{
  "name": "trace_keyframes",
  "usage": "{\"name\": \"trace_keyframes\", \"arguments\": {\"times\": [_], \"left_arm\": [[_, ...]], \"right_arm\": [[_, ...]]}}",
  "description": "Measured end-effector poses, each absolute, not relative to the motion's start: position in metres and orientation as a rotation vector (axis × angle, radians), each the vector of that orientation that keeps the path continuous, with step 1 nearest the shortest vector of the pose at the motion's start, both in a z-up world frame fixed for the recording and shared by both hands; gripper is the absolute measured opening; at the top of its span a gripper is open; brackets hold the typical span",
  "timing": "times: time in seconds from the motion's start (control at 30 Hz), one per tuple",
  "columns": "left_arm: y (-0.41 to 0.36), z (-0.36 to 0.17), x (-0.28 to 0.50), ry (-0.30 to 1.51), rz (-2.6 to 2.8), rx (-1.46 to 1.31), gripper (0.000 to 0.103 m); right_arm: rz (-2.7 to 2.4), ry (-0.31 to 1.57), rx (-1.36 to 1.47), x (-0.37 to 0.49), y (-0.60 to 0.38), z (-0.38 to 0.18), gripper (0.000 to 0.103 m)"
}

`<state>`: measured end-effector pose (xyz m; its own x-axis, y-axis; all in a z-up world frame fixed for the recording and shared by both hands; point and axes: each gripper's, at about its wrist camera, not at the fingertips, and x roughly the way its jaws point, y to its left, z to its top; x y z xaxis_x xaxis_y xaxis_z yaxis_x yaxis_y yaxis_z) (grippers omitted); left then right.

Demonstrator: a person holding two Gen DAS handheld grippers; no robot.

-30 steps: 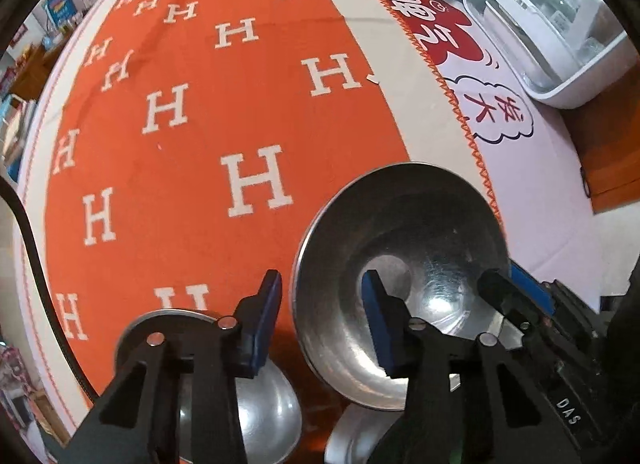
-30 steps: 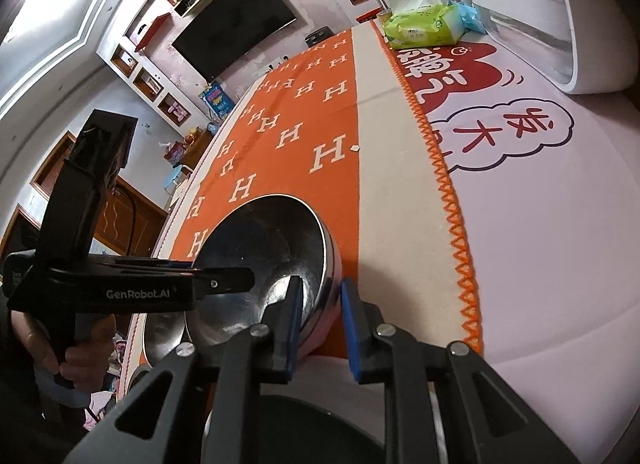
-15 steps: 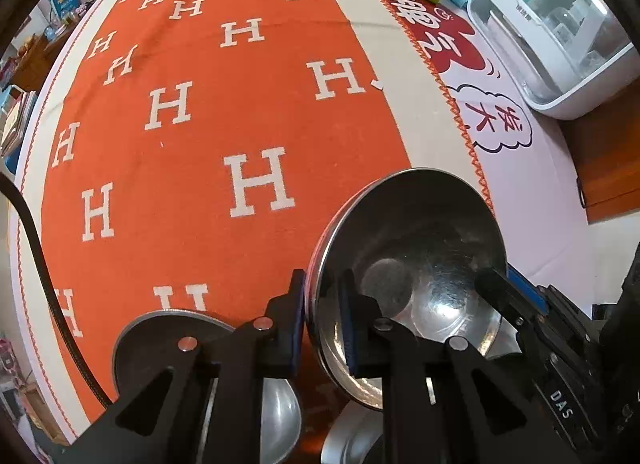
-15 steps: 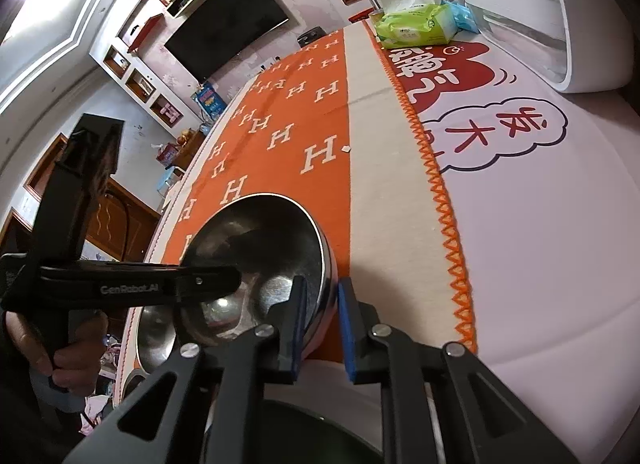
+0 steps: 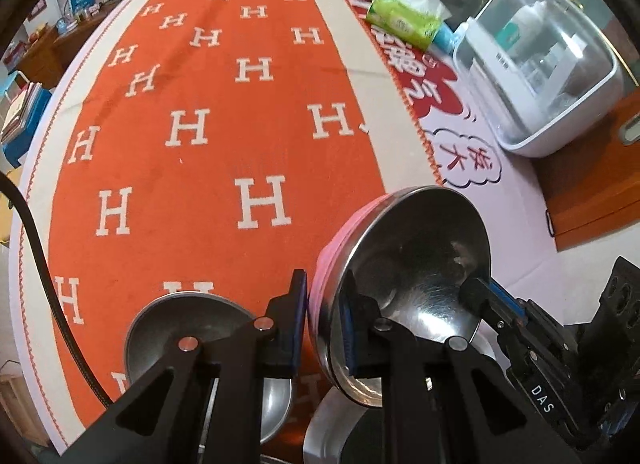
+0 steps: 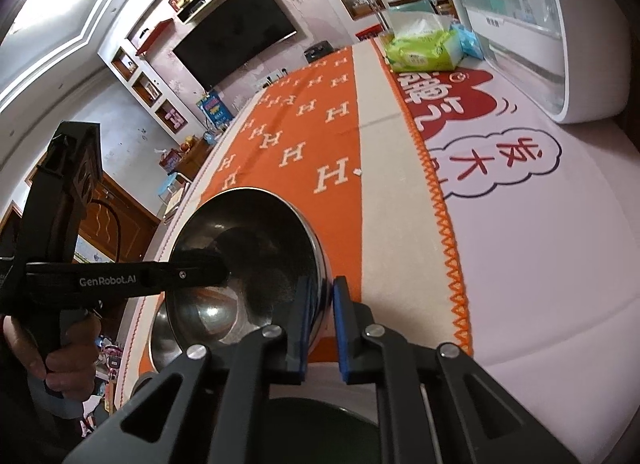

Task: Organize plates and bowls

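A steel bowl with a pink outer wall (image 5: 416, 264) is held tilted above the table, gripped on opposite sides of its rim. My left gripper (image 5: 324, 328) is shut on its near-left rim. My right gripper (image 6: 320, 324) is shut on its right rim, and the bowl (image 6: 248, 260) fills the middle of the right wrist view. A second steel bowl (image 5: 180, 320) sits on the orange cloth below my left gripper. A metal plate or bowl (image 5: 324, 428) lies under the held bowl, mostly hidden.
The table carries an orange cloth with white H letters (image 5: 216, 123) and a pink mat with red print (image 6: 540, 244). A white plastic dish box (image 5: 548, 75) and a green tissue pack (image 5: 404, 19) stand at the far right. A dark round object (image 6: 320, 432) lies under my right gripper.
My left gripper closed from open onto the bowl's rim. The bowl, held by both grippers, has since risen and tilted up off the table.
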<state>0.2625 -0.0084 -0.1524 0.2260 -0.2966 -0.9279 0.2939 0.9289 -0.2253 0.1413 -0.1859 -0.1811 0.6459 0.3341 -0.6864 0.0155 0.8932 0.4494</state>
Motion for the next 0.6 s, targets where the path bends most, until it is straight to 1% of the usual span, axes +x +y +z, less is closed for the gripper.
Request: {"name": "trace_keyframes", "arguments": {"times": [0.6], "left_arm": [[0.029,-0.100,0.214,1.146,-0.403,-0.061,0.014]], "right_arm": [[0.229,0.768,0.411,0.108,-0.162,-0.138,0.009]]}}
